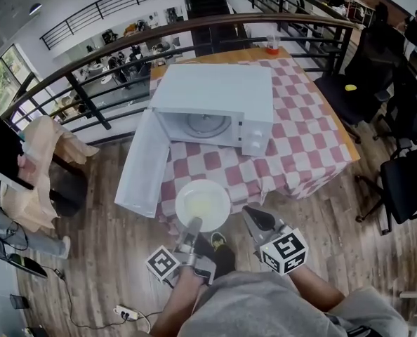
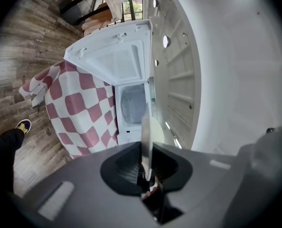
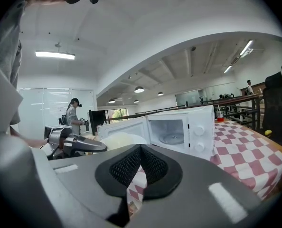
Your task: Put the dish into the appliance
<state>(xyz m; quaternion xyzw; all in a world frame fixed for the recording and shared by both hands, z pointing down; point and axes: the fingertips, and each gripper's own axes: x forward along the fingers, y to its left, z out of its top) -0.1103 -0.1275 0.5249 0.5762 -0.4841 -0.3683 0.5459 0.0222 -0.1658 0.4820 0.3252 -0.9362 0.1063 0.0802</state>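
Short of the table (image 1: pixel 300 139) edge, the dish (image 1: pixel 203 204) hangs level in the air, facing the open microwave (image 1: pixel 215 104). Left gripper (image 1: pixel 193 226) is clamped on its near rim, with the thin edge nipped between both pads. Right gripper (image 1: pixel 251 214) is closed and empty just beside it, not touching. The dish is judged stiff, light, glazed and breakable. A rim hold suits it, but being one-sided it may tip or slip.
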